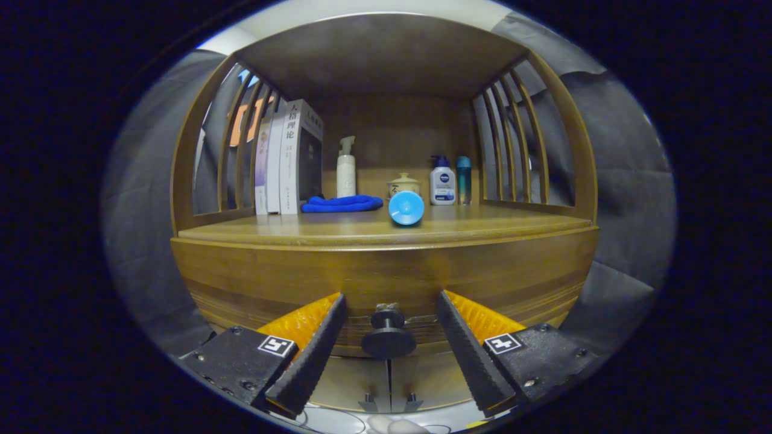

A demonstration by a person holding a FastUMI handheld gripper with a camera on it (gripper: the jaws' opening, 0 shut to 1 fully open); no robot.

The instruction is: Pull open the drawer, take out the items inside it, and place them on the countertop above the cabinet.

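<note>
A: Right, gripper view first. What's the gripper (pixel 389 313) doing?

B: Fingers spread wide, nothing pinched. The drawer knob (pixel 388 337) sits between them, free on both sides, no contact w/ either finger.

A: And the drawer?

B: Drawer front (pixel 271 283) looks closed, flush under the countertop (pixel 482 232). Items inside are hidden, can't tell what they are.

A: What's up on the countertop?

B: Blue cup (pixel 406 208) lying on its side near the front edge, blue cloth (pixel 342 204) just left of it. Books (pixel 289 158) upright at the left slats. Pump bottle (pixel 346 167), small lidded jar (pixel 403 182), lotion bottle (pixel 442 179) and a slim teal bottle (pixel 463 179) along the back.

A: Risks from here?

B: My guess: the knob is small and round, so if the fingers close off-centre or only on its rim, they could slip off on the pull. A crooked pull may jam the drawer. Also, that cup lies loose near the edge; a jolt to the cabinet could roll it off. And the front-centre spot is taken, so items prob. need setting down to one side.
</note>
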